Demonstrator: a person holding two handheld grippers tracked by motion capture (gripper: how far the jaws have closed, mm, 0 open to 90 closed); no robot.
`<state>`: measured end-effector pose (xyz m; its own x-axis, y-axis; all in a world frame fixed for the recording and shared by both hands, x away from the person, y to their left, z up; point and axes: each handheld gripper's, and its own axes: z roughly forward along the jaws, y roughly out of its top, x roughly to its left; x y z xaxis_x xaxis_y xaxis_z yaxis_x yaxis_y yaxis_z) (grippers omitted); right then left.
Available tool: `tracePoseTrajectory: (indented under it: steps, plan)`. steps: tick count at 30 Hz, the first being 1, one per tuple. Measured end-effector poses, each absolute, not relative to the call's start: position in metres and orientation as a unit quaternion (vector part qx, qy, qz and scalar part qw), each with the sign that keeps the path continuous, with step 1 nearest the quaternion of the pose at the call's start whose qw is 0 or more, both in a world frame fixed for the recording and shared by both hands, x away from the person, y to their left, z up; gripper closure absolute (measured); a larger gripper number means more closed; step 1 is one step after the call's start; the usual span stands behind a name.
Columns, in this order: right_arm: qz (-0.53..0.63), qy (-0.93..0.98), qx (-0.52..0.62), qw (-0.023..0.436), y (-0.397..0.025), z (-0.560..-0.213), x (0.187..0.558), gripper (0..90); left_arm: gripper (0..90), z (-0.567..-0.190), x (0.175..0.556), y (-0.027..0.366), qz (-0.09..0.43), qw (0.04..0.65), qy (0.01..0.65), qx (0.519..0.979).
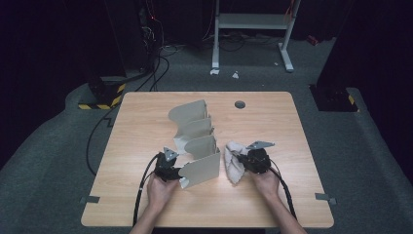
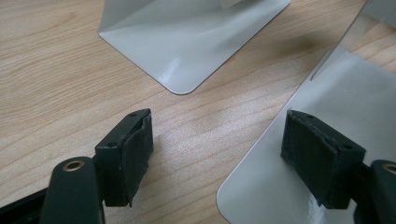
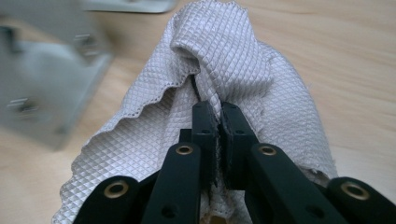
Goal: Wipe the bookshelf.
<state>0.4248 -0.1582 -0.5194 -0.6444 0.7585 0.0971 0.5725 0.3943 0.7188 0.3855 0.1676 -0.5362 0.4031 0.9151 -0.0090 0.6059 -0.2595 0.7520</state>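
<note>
Cloth: pale, waffle-textured, pinched between the pressed-together jaws of the right claw, bunched up and draping down either side. It hangs just right of the folding grey panels near the middle of the tabletop. Judged soft, light and limp; the weave should grip well, so a pinch on a gathered fold is sound, though loose corners will trail. Left claw: jaws spread, one pad resting over the glossy corner of the nearest panel, the other over bare wood. Panels look thin, stiff, slick; best taken by an edge, lightly, as they could slide or tip.
</note>
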Motion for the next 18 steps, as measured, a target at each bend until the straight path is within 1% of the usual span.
tracePoseTrajectory:
  steps: [3, 8, 11, 18]
  plan:
    - [0.388, 0.83, 0.389, 0.092, -0.145, -0.521, 0.418, 86.3, 25.3, -0.536, 0.386, 0.168, 0.222, 0.348, 0.499, 0.762]
    - [0.387, 0.841, 0.372, 0.062, -0.128, -0.524, 0.413, 86.6, 25.3, -0.536, 0.385, 0.167, 0.222, 0.348, 0.499, 0.762]
    - [0.398, 0.839, 0.37, 0.039, -0.124, -0.525, 0.412, 86.7, 25.7, -0.536, 0.385, 0.167, 0.223, 0.347, 0.498, 0.762]
    - [0.431, 0.828, 0.36, 0.011, -0.125, -0.515, 0.409, 86.9, 25.7, -0.536, 0.385, 0.167, 0.223, 0.346, 0.499, 0.762]
